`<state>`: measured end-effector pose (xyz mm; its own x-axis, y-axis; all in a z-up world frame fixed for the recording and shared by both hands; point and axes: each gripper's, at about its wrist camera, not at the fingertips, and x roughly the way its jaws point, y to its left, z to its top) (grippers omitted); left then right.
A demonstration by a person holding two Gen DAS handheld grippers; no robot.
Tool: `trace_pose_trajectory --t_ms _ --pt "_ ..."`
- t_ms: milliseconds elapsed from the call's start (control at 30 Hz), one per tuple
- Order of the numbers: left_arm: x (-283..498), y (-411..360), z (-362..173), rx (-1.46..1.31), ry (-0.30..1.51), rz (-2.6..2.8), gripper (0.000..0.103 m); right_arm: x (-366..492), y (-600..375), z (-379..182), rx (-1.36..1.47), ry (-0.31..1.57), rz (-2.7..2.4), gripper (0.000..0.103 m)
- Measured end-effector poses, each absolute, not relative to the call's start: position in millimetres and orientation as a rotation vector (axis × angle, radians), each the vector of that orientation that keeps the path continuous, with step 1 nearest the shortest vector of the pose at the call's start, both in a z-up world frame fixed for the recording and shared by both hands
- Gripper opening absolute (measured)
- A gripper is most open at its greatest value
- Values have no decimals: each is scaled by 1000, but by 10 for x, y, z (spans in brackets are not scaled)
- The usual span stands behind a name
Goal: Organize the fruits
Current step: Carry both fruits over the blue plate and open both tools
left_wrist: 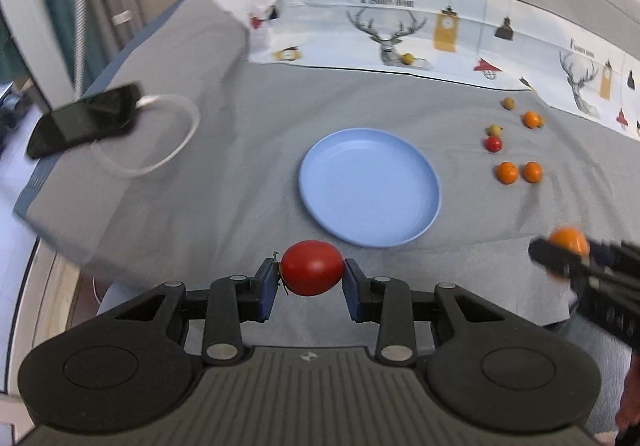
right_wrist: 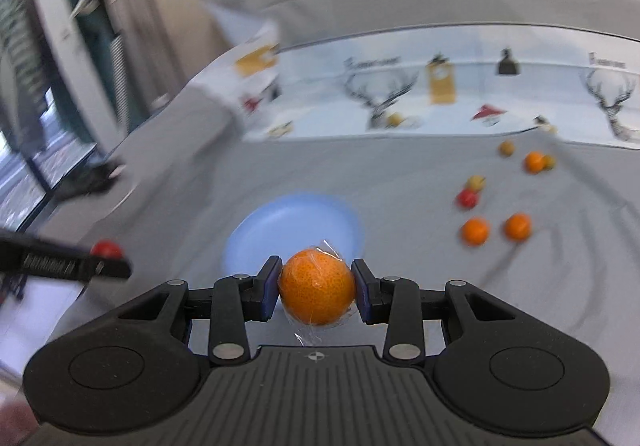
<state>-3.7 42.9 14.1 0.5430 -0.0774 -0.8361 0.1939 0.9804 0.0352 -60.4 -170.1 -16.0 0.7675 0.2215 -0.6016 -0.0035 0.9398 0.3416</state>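
Observation:
My left gripper point(left_wrist: 311, 273) is shut on a red tomato point(left_wrist: 313, 266), held just in front of the near rim of the blue plate point(left_wrist: 370, 187). My right gripper point(right_wrist: 316, 284) is shut on a plastic-wrapped orange point(right_wrist: 317, 286), also held near the blue plate point(right_wrist: 294, 232). The right gripper with its orange point(left_wrist: 569, 241) shows at the right edge of the left wrist view. The left gripper with the tomato point(right_wrist: 106, 249) shows at the left of the right wrist view. The plate is bare.
Several small fruits lie on the grey cloth right of the plate: oranges point(left_wrist: 507, 172), a red tomato point(left_wrist: 493, 144) and yellowish ones point(left_wrist: 508, 103). A black phone point(left_wrist: 86, 119) with a white cable point(left_wrist: 176, 141) lies at far left. A printed cloth point(left_wrist: 440, 29) lies behind.

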Motion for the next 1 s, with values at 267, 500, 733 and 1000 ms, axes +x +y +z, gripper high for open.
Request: trace_pose_trajectory --t_ms 267,500,733,1000 --pt "-272 700 40 106 964 -159 39 -962 -1216 -28 257 692 174 40" --pt "-226 654 32 106 946 -176 39 -882 -1076 -9 187 696 183 40" --pt "-81 582 -12 114 969 -182 39 -761 -1097 -90 198 732 181 40" --pt "323 395 -78 145 981 -182 39 -495 -1175 -192 203 753 164 40"
